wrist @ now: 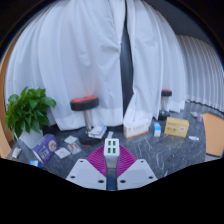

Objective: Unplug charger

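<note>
A small white charger block (pixel 111 146) with several pale green ports on its face stands upright between my fingers. My gripper (pixel 111 155) is shut on it, and the magenta pads (pixel 97 160) press on both of its sides. The charger is held above the dark marbled table (pixel 140 150), apart from everything on it. I see no socket or power strip, and no cable shows on the charger.
A potted green plant (pixel 30 110) stands at the left of the table, with booklets and cards (pixel 48 150) beside it. A yellow box (pixel 177 126) and small bottles (pixel 157 128) stand at the right. A red-seated stool (pixel 84 104) and white curtains (pixel 90 50) are beyond the table.
</note>
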Action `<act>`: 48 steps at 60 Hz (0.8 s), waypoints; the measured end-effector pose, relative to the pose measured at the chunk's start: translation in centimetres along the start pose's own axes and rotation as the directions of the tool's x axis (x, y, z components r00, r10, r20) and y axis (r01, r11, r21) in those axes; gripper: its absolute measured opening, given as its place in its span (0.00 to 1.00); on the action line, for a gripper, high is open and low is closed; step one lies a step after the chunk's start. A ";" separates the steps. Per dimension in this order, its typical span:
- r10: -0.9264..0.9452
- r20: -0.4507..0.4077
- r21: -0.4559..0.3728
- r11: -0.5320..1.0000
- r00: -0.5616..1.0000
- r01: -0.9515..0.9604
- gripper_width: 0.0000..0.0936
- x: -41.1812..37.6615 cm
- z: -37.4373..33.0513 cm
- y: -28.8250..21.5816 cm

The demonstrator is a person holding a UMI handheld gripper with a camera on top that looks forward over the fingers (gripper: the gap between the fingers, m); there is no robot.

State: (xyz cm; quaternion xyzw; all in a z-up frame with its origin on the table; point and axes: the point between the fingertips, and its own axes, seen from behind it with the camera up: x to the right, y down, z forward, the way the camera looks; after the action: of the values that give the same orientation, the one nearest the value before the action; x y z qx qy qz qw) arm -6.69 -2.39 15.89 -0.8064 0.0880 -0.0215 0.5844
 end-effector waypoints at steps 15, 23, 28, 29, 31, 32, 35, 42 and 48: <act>0.082 0.017 -0.225 0.972 0.997 -0.076 0.18 8.3 3.0 12.0; 0.045 0.052 -0.255 0.967 0.998 -0.030 0.25 10.8 3.7 13.8; 0.012 0.055 -0.254 0.967 0.998 0.002 0.40 12.8 4.0 13.8; 0.003 0.052 -0.256 0.967 0.999 0.010 0.43 13.3 4.1 13.8; -0.016 0.043 -0.257 0.966 0.999 0.027 0.49 14.1 4.1 13.6; -0.027 0.039 -0.254 0.967 0.999 0.036 0.56 14.5 4.1 13.5; -0.064 0.034 -0.252 0.965 0.997 0.071 0.80 15.6 3.9 13.1; -0.157 -0.001 -0.228 0.962 0.988 0.152 0.90 17.3 2.3 11.3; -0.207 -0.021 -0.201 0.959 0.978 0.198 0.91 17.2 -0.7 9.2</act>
State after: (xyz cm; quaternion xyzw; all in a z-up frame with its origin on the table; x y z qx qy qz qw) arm 9.04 -8.72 6.28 -0.8647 0.0188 -0.0890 0.4941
